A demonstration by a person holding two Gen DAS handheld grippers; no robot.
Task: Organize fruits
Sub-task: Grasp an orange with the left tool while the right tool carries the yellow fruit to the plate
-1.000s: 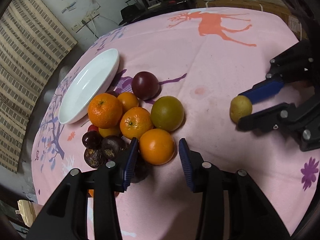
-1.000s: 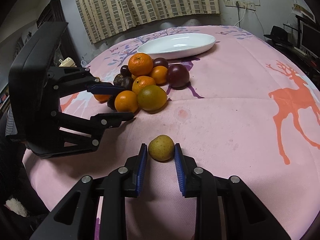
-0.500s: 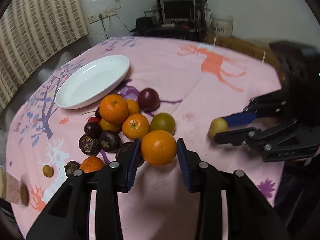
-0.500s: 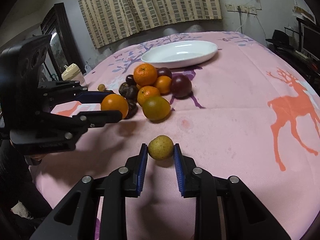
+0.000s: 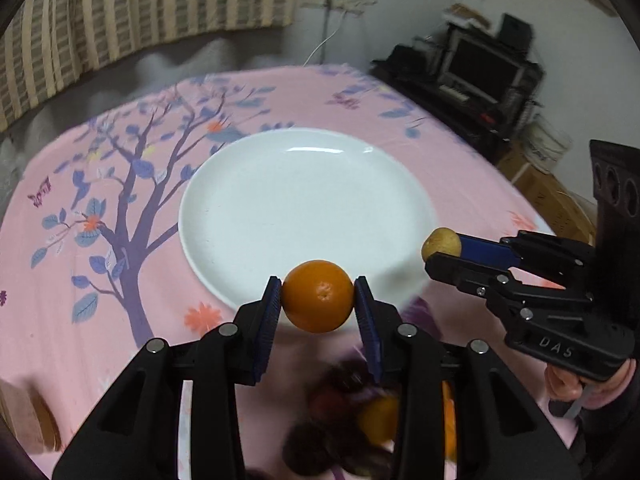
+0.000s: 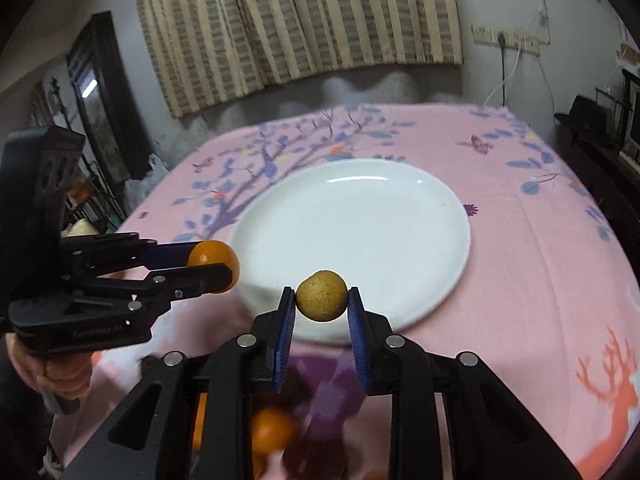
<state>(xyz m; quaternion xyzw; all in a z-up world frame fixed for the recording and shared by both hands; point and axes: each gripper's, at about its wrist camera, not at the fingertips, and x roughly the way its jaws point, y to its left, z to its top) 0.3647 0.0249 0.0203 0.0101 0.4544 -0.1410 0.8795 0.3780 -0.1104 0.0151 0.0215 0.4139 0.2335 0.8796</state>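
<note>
My left gripper point(image 5: 318, 300) is shut on an orange point(image 5: 318, 295) and holds it in the air at the near rim of an empty white plate point(image 5: 304, 200). My right gripper point(image 6: 321, 300) is shut on a small brown-yellow fruit point(image 6: 321, 295), also raised at the plate's point(image 6: 352, 236) near edge. Each gripper shows in the other's view: the right one point(image 5: 442, 250) with its fruit point(image 5: 441, 243) at the plate's right side, the left one point(image 6: 216, 266) with the orange point(image 6: 214, 258) at its left side.
The pile of loose fruit lies blurred below the grippers: dark purple fruits point(image 5: 340, 396) and oranges point(image 6: 272, 428). The pink patterned tablecloth point(image 5: 100, 220) covers the round table. A striped curtain point(image 6: 304, 20) hangs behind, and a desk with a monitor point(image 5: 484, 68) stands at the right.
Both grippers lifted their fruits off the cloth and carried them over the fruit pile to the near edge of the plate. The plate now fills the middle of both views.
</note>
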